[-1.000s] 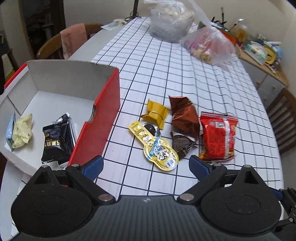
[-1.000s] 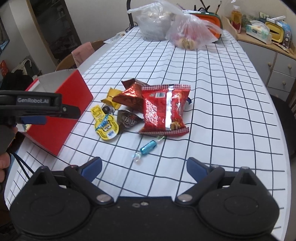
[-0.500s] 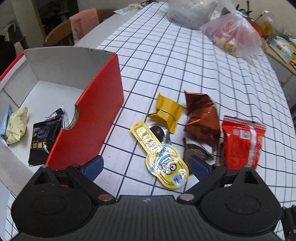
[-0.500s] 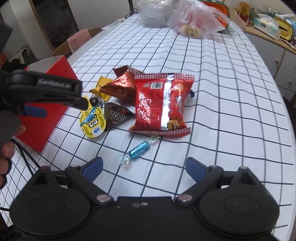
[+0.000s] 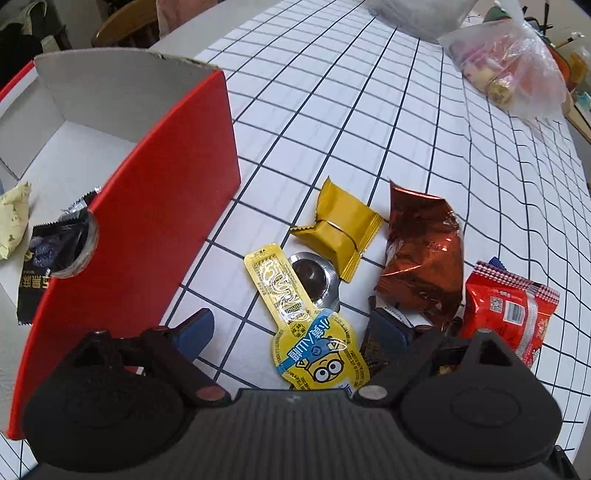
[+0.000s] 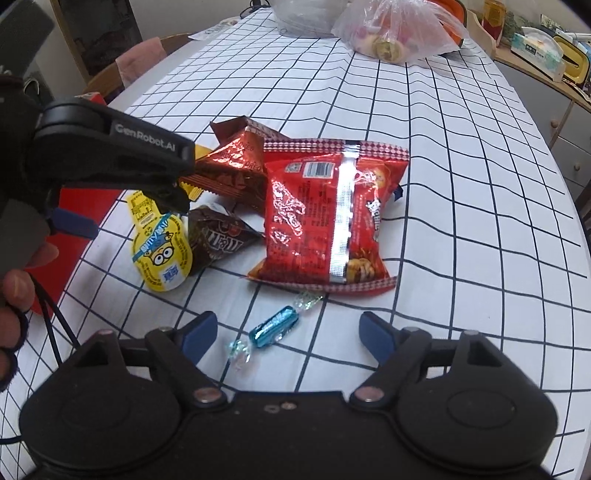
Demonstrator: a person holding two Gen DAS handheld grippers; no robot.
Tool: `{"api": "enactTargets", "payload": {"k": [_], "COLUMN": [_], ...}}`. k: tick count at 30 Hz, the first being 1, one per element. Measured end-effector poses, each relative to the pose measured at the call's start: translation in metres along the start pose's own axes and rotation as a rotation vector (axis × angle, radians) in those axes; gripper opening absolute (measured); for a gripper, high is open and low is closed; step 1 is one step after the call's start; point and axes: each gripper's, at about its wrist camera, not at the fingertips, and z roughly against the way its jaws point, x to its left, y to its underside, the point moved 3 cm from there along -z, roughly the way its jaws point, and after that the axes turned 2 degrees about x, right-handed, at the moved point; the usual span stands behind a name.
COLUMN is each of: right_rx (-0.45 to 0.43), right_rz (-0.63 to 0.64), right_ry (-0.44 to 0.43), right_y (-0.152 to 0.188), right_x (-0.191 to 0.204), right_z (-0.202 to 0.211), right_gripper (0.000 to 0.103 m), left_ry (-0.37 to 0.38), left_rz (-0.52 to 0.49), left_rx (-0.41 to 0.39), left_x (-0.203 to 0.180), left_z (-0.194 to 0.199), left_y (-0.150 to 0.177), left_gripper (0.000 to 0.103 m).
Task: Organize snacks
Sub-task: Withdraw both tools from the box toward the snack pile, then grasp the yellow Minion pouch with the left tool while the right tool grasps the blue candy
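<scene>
Snacks lie in a cluster on the checked tablecloth: a yellow minion pouch [image 5: 310,332] [image 6: 162,254], a gold packet [image 5: 340,225], a brown foil bag [image 5: 424,254] [image 6: 236,170], a dark chocolate packet [image 6: 218,240], a red cookie bag [image 6: 325,214] [image 5: 509,314] and a blue wrapped candy [image 6: 273,326]. My left gripper [image 5: 291,332] is open, low over the minion pouch, its fingers either side of it; it also shows in the right wrist view [image 6: 110,166]. My right gripper [image 6: 288,328] is open, with the blue candy between its fingers.
A red box [image 5: 155,206] with a white inside stands at the left, holding a black packet [image 5: 48,254] and a pale yellow packet [image 5: 13,221]. Clear plastic bags of food [image 6: 391,33] sit at the table's far end. A chair [image 6: 140,62] and a sideboard [image 6: 546,74] flank the table.
My left gripper has moved forward and down to the minion pouch. My right gripper has moved forward and lower toward the blue candy. Both stay open.
</scene>
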Motion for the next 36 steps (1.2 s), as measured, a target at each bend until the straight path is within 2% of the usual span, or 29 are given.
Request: {"api": "enactTargets", "payload": {"k": [10,13,15,18,22,25,36], "right_rx": [0.028,0.023,0.018,0.005,-0.015,-0.026,-0.071], "right_rz": [0.028,0.042,0.053,0.064,0.067,0.057,-0.054], "right_ry": [0.052,0.061,0.068,0.073,0.074,0.071,0.025], "right_y": [0.004,0.007,0.008,0.01,0.011,0.013,0.03], "right_x": [0.009,0.01,0.01,0.009,0.005,0.001,-0.022], "right_z": [-0.006,-0.006,-0.004,-0.001,0.001,0.003,0.025], "right_gripper": [0.066,0.061,0.054,0.042,0.027,0.011,0.011], "left_ry": [-0.019,-0.023,-0.031,-0.032,-0.022,-0.004,0.061], "left_rz": [0.003,-0.01,-0.017,-0.027,-0.064,-0.075,-0.083], "left_rx": [0.049,0.043,0.04,0.038,0.029,0.032,0.057], "left_x": [-0.004,-0.006,-0.006,-0.006,-0.007,-0.005,0.017], "left_z": [-0.015,-0.015,-0.015,-0.012,-0.006,-0.004,0.008], "left_y": [0.004,0.006,0.006,0.009,0.014,0.017,0.034], "left_gripper": [0.081,0.081,0.079,0.071,0.053,0.052,0.051]}}
